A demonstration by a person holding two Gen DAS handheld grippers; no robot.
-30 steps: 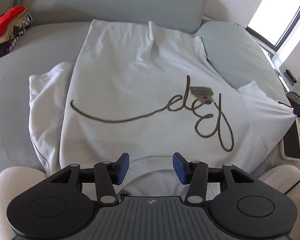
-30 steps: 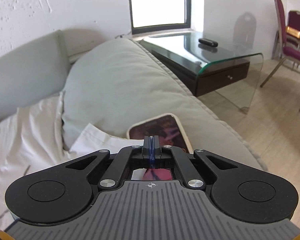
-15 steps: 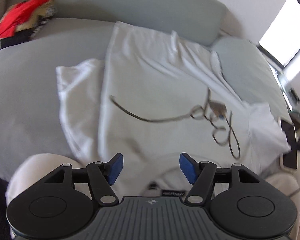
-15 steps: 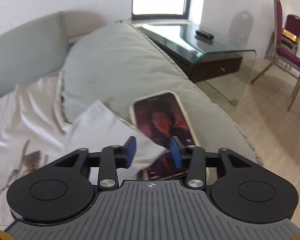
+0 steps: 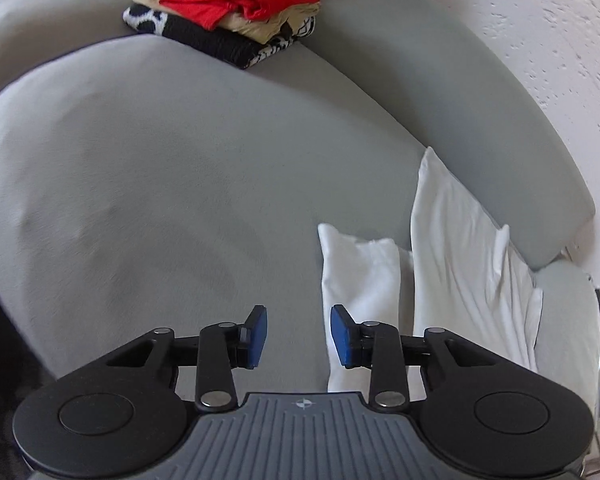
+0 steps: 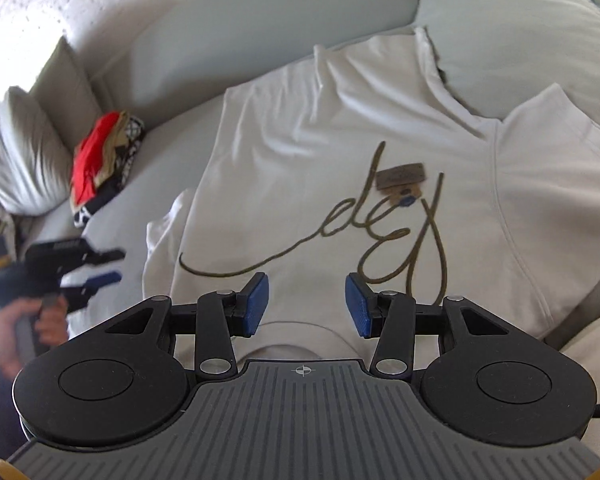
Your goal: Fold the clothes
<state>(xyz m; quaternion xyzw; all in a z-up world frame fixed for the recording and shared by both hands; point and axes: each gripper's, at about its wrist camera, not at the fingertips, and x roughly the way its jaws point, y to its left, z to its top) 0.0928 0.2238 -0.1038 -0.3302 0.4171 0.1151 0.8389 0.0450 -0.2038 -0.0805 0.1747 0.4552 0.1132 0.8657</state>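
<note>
White cotton T-shirt [image 6: 340, 152] with brown script, spread flat on grey sofa [image 5: 180, 180] for folding; right claw [image 6: 306, 305] spread and empty above its collar, left claw [image 5: 298, 336] closing on nothing beside its sleeve.

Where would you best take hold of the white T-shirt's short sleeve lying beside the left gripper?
Probably the white T-shirt's short sleeve at its outer hem corner, approached from the bare grey sofa cushion side: it lies flat, sticking out past the shirt body, with that edge free.

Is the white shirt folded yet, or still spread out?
Spread out. The shirt lies flat on the sofa, print up, both sleeves out to the sides; no fold across the body.
</note>
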